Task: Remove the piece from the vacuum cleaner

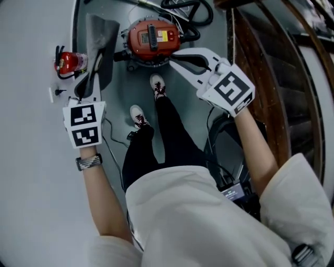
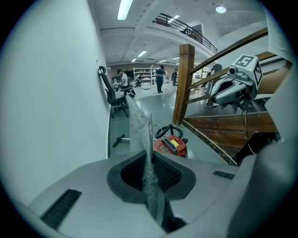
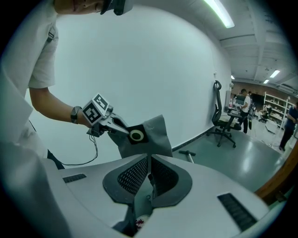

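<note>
- Left tool (image 1: 90,83) has its jaws pinched tight on the dust bag (image 1: 100,47), gripping it right at the black collar!
- And that bag is up in the air, held out flat beside the white wall (image 3: 139,69). It's grey fabric, and the round opening in the collar faces across to the other hand.
- What about the right tool (image 1: 175,55)?
- Jaws together, nothing caught between them. From the head view its tip sits over the right side of the vacuum cleaner (image 1: 152,37).
- The machine itself is down on the grey floor (image 1: 117,94). It's red, with a black hose (image 1: 194,13) coiled behind it, just ahead of the person's shoes (image 1: 138,116).
- The bag is clear of it, no contact at all. The wooden staircase (image 1: 271,88) runs along the right.
</note>
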